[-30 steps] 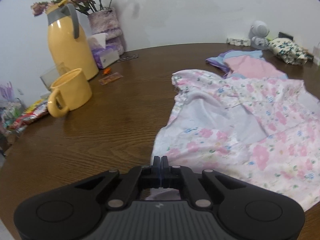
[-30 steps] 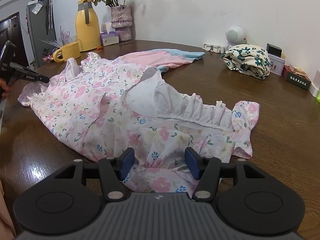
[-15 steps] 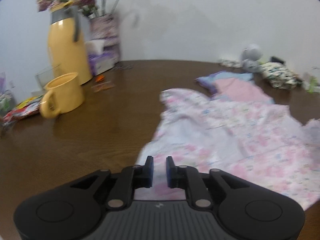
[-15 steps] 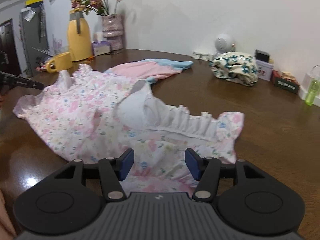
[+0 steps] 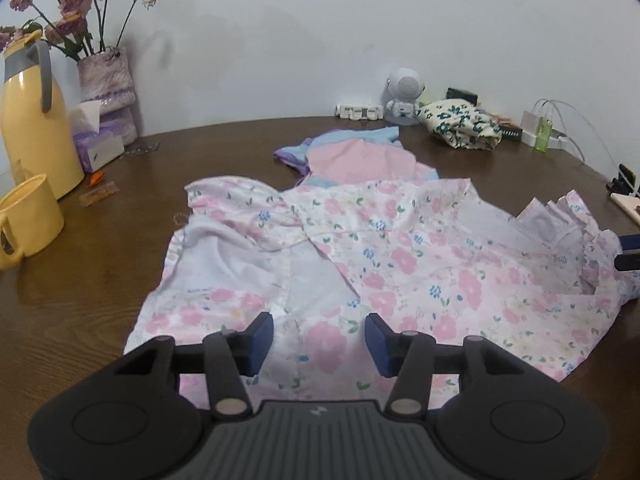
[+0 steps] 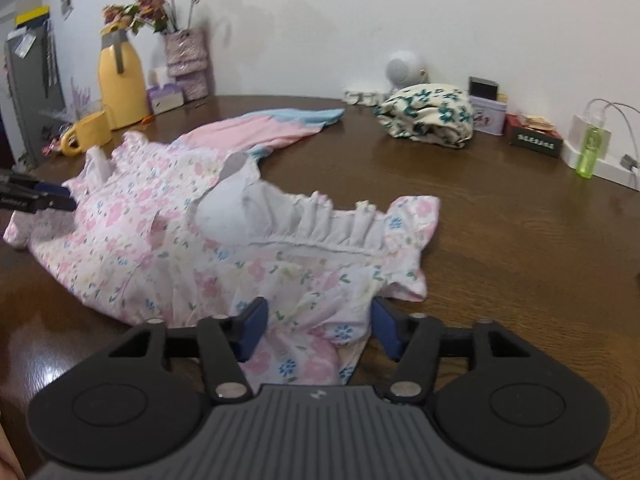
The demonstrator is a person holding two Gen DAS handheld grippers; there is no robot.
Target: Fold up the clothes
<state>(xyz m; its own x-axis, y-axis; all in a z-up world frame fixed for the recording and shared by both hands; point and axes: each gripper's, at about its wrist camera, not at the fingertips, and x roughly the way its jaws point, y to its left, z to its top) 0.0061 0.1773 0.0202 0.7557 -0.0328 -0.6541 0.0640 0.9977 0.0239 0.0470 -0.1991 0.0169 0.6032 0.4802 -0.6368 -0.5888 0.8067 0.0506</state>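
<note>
On wood-grain table (image 5: 100,280), crumpled floral dress (image 5: 400,264); both tongs (image 5: 319,340) (image 6: 318,330) spread wide, empty

bare table (image 5: 100,304) left; mug (image 5: 28,220) beyond.

Dress (image 5: 400,264): white ground, pink flowers, small blue flowers, green leaves; plain white lining and ruffle. Shirt (image 5: 356,158) beyond it: pink, light blue, purple edge. Bundle (image 6: 428,120): cream, dark green flowers. Flask (image 5: 34,132) and mug (image 5: 26,220): yellow; flask lid and handle grey. Table (image 6: 500,208): dark brown woodgrain. Bottle (image 6: 591,146): lime green. Finger pads (image 5: 258,338): blue on black.
</note>
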